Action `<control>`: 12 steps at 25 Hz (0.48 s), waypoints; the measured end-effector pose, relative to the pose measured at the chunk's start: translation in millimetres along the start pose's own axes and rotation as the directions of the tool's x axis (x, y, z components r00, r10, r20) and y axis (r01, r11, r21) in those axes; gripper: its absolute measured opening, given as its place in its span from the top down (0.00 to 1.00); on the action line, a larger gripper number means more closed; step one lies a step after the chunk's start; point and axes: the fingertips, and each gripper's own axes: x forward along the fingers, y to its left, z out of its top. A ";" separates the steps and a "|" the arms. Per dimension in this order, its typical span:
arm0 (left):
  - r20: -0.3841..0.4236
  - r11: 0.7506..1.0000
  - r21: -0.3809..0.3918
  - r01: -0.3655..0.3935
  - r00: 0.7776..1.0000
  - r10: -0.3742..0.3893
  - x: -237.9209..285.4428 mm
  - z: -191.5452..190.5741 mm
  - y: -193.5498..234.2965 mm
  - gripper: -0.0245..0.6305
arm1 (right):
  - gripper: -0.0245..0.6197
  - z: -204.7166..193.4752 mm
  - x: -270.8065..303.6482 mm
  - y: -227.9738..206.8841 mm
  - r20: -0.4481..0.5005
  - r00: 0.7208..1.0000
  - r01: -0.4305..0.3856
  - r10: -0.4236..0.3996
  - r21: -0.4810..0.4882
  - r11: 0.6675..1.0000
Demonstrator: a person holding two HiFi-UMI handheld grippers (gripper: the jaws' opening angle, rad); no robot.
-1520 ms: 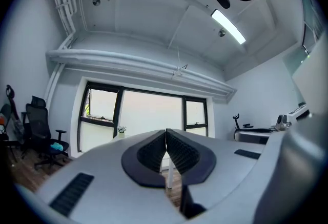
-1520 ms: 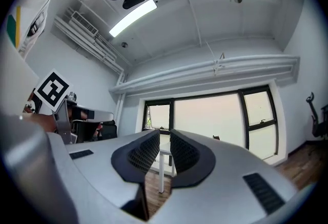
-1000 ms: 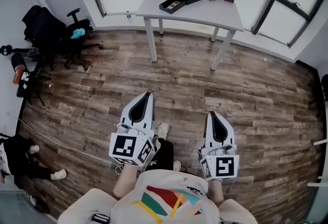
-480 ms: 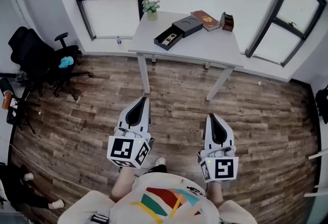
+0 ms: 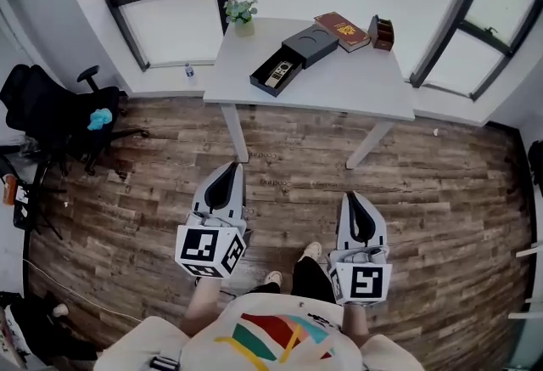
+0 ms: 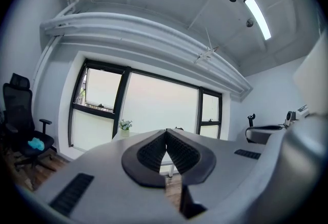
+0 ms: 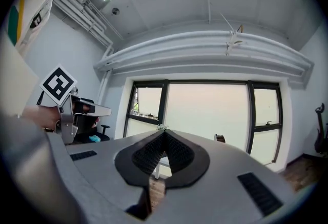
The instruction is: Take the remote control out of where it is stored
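2 grippers show in the head view, side by side over the wooden floor (image 5: 450, 191). Both are well apart from the white table (image 5: 348, 93) ahead of them.

Left gripper (image 5: 229, 167): jaws fully closed, ribbed pads meeting at the tips, nothing between them. The left gripper view agrees; only a sliver of floor shows below the pads.

Right gripper (image 5: 350, 198): jaws likewise pressed together at the tips, empty. The right gripper view also catches the left gripper off to its left, marker cube uppermost.

Remote control (image 5: 277, 70): lies lengthwise inside an open black box (image 5: 260, 81) on the table, near the table's left front edge. Neither gripper touches it.

Other items on the table:
- 1 flat black lid-like piece (image 5: 310, 44) just behind the open box; touching it or only close, cannot tell.
- 1 reddish-brown book (image 5: 342, 30), lying flat, further back.
- 1 small dark brown box (image 5: 381, 32) beside the book, at the right rear.
- 1 small potted plant (image 5: 241, 13) at the left rear corner.

Off the table:
- 1 black office chair (image 5: 51, 110) at the far left, with a teal object (image 5: 100, 117) on its seat.
- 1 small bottle (image 5: 188, 70) on the floor by the window wall.
- 1 light shoe (image 5: 310, 252) of the person on the floor between the 2 grippers.
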 end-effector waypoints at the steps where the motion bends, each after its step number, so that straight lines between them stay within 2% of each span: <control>1: -0.006 1.000 0.002 0.004 1.000 -0.003 11.4 -2.4 -1.0 0.95 | 0.96 -3.6 8.3 -7.8 -0.002 1.000 0.006 -0.006 0.007 1.000; 8: -0.024 0.999 0.032 0.008 1.000 -0.007 96.7 -14.5 -10.7 0.95 | 0.96 -31.4 78.8 -64.3 -0.016 1.000 0.003 -0.002 0.034 0.999; 12: -0.010 0.996 0.059 -0.066 0.998 0.067 159.3 -6.8 -5.7 0.95 | 0.96 -37.1 134.2 -104.6 -0.019 0.999 -0.029 0.029 0.030 0.999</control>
